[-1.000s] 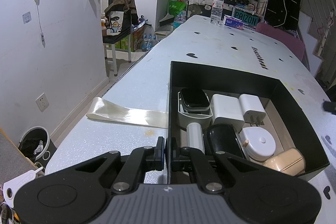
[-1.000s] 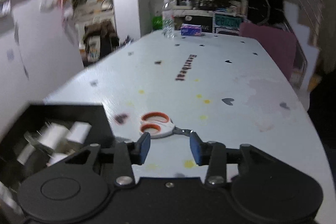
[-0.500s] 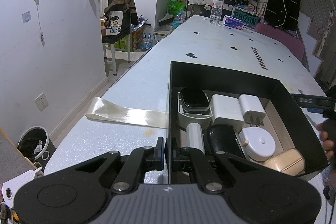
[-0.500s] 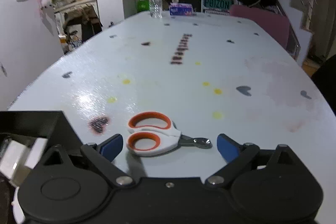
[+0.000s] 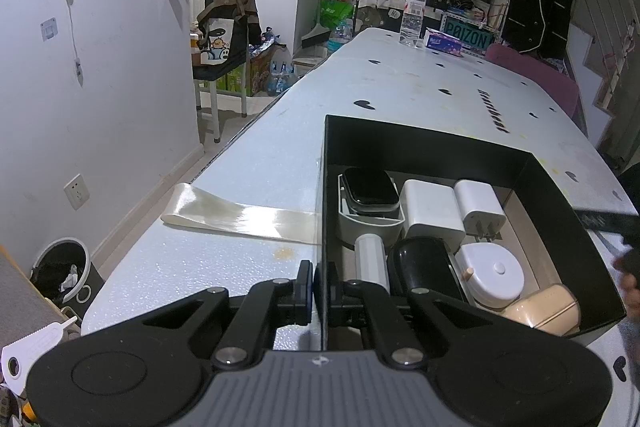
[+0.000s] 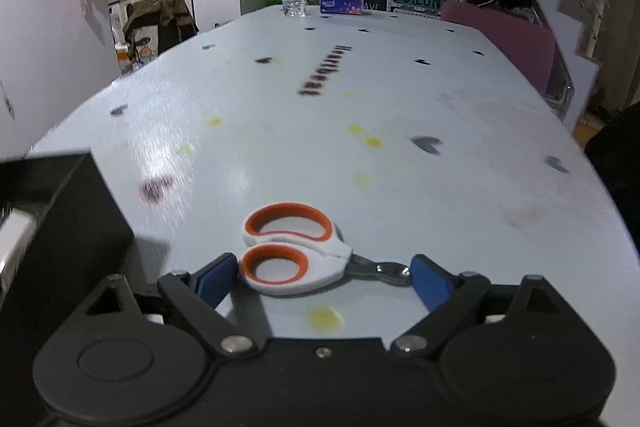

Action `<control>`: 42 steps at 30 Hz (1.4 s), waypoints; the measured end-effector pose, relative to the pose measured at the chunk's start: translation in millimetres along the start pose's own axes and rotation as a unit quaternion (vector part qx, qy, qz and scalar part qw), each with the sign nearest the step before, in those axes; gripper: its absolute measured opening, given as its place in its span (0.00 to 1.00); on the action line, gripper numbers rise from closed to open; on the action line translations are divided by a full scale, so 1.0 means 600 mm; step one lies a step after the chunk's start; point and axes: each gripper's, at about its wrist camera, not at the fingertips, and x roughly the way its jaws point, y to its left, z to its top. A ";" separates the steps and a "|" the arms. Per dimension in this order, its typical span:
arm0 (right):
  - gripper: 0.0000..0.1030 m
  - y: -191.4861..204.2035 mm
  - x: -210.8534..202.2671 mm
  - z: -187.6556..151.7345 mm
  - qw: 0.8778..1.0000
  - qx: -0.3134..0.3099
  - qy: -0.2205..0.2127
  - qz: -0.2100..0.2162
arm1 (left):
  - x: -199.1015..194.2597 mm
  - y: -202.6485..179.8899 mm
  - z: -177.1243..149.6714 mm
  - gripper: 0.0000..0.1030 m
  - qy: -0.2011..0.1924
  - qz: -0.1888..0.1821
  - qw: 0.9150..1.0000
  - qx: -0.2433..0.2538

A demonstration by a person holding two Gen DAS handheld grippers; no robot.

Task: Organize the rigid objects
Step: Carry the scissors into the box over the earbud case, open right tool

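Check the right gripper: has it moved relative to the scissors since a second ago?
Yes. The right gripper has closed in on the scissors; its jaws have just been opening and now straddle them, pads not pressing.

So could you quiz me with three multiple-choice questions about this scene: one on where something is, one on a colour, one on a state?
1. Where do the scissors lie?
A. in the black box
B. on the table, between the right tool's fingers
C. on the floor

2. What colour lines the scissors' finger holes?
A. orange
B. green
C. purple

3. How does the left tool stand?
A. wide open
B. shut on the box wall
C. holding a bottle

Answers: 1 B, they rest on the table between the blue fingers of the right tool; 2 A, the rings are orange; 3 B, its fingers pinch the black box wall.
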 end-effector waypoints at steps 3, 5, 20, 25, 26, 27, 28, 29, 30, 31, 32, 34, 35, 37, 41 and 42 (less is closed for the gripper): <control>0.90 -0.023 -0.028 -0.022 1.000 0.007 -0.002 -0.014 | 0.000 -0.001 -0.001 0.05 0.000 0.000 1.000 0.000; 0.90 -0.038 -0.048 -0.029 0.999 0.029 -0.007 -0.013 | 0.000 0.000 0.000 0.05 0.000 0.000 1.000 0.000; 0.90 0.018 -0.199 -0.005 0.989 0.052 -0.111 0.086 | 0.001 0.000 0.000 0.05 0.000 0.001 1.000 0.000; 0.90 0.107 -0.219 0.025 0.985 -0.003 -0.098 0.144 | 0.001 0.000 0.001 0.05 0.000 0.000 1.000 0.000; 0.90 0.127 -0.215 0.032 0.984 -0.015 -0.090 0.150 | 0.001 0.000 0.001 0.05 0.000 0.000 1.000 0.000; 0.90 0.145 -0.210 0.038 0.985 -0.024 -0.083 0.153 | 0.002 -0.001 0.000 0.05 0.001 0.000 1.000 0.000; 0.90 0.163 -0.203 0.043 0.985 -0.033 -0.074 0.154 | 0.002 -0.001 0.000 0.05 0.001 0.000 1.000 0.000; 0.90 0.183 -0.194 0.050 0.986 -0.039 -0.061 0.153 | 0.002 -0.001 0.000 0.05 0.000 0.000 1.000 0.000; 0.90 0.196 -0.188 0.053 0.986 -0.042 -0.052 0.154 | 0.002 -0.002 -0.001 0.05 0.000 0.000 1.000 -0.001; 0.90 0.212 -0.179 0.058 0.986 -0.044 -0.042 0.155 | 0.002 -0.001 0.000 0.05 0.000 0.000 1.000 0.000; 0.90 0.224 -0.171 0.061 0.986 -0.042 -0.033 0.157 | 0.002 -0.001 0.000 0.05 0.001 0.000 1.000 -0.001; 0.90 0.241 -0.157 0.061 0.987 -0.034 -0.012 0.154 | 0.002 -0.002 -0.001 0.05 0.001 -0.001 1.000 -0.001; 0.90 0.249 -0.152 0.059 0.988 -0.027 0.001 0.150 | 0.003 -0.002 -0.001 0.05 0.001 -0.002 1.000 -0.002; 0.91 0.257 -0.140 0.056 0.989 -0.012 0.024 0.145 | 0.003 -0.001 -0.002 0.05 0.001 -0.003 1.000 -0.003; 0.92 0.259 -0.122 0.045 0.992 0.012 0.058 0.113 | 0.003 -0.001 -0.002 0.05 0.001 -0.005 1.000 -0.004; 0.92 0.257 -0.121 0.042 0.992 0.010 0.064 0.110 | 0.003 0.000 -0.002 0.05 0.001 -0.005 1.000 -0.005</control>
